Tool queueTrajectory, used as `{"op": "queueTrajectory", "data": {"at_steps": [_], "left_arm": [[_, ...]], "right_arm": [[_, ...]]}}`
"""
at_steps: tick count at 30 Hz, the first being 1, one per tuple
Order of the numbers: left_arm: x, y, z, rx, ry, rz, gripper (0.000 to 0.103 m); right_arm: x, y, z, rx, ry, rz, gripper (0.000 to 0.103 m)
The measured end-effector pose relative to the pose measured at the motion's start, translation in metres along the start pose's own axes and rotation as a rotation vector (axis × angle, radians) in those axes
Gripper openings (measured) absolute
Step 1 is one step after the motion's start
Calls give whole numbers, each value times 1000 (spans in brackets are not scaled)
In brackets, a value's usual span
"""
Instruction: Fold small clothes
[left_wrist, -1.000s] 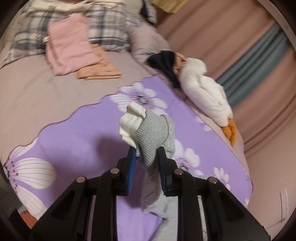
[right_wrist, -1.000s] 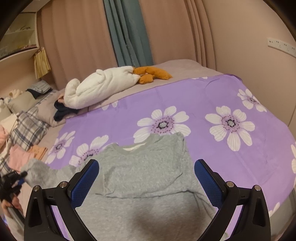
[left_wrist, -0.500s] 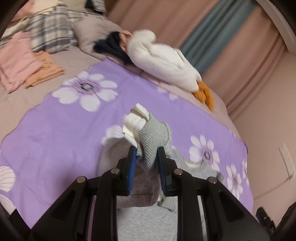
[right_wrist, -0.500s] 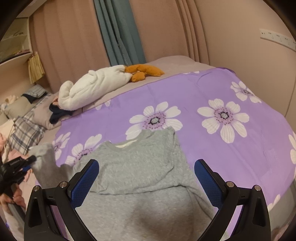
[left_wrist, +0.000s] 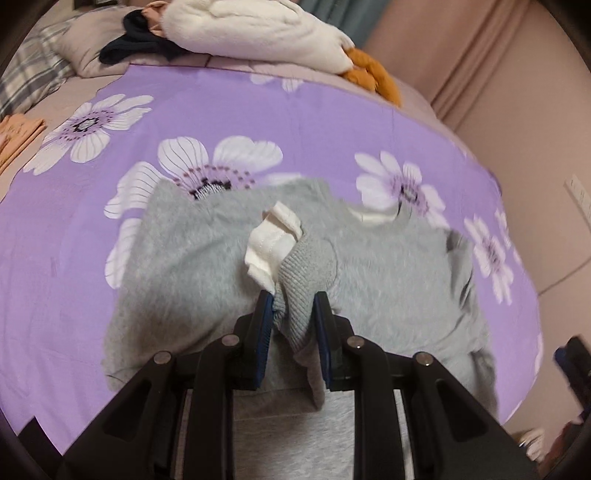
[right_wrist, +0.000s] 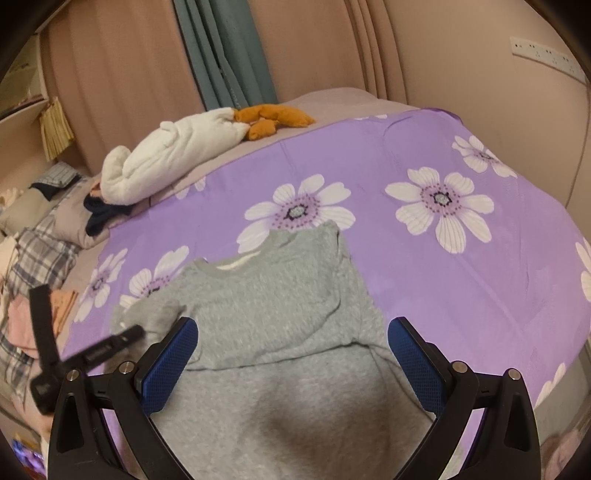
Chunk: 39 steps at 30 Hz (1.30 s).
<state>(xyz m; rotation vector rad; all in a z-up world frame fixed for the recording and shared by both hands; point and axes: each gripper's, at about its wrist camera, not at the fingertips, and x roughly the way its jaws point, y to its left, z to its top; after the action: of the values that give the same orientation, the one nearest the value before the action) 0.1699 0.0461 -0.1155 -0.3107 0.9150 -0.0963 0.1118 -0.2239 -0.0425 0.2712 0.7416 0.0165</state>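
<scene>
Grey sweatshirt (right_wrist: 288, 317) lies spread flat on the purple sheet, neckline at the far end, a white lining showing inside the collar (right_wrist: 232, 263). Its body runs toward the near edge, soft and fleecy, with a crease across the middle. The left sleeve is lifted and bent in over the chest, and its ribbed grey cuff (left_wrist: 303, 280) stands bunched, a white inner cuff (left_wrist: 271, 245) poking out at its far tip.

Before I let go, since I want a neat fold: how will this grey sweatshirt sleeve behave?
The sleeve droops around the left gripper, so it is probably floppy and will likely crumple where released. The sweatshirt looks light, and its fleecy knit should grip the bedspread rather than slide.
</scene>
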Motion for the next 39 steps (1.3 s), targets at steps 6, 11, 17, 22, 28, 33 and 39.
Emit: {"op": "queueTrajectory", "data": {"at_steps": [6,11,17,22,28,33,39], "left_arm": [[15,3,-7,30,54,4,26],[14,7,-15,38,107,-63,29],[-29,16,-14,36,52,-148,60],[-71,51,-7,-60,-13,-139,67],[-99,95,-13,-140,-67,0,66],[-107,124,-23,-233,-77,37,65],[-110,138,-32,-273,-69,64,56]], "right_arm": [[6,5,-6,1,24,-6,102],[12,10,-11,5,48,2,102],[19,21,-14,-4,78,19,102],[27,39,-15,-36,104,71,102],[45,85,-22,-127,164,141,96],[69,138,-32,-269,229,199,83],[101,187,-43,-402,288,217,74]]}}
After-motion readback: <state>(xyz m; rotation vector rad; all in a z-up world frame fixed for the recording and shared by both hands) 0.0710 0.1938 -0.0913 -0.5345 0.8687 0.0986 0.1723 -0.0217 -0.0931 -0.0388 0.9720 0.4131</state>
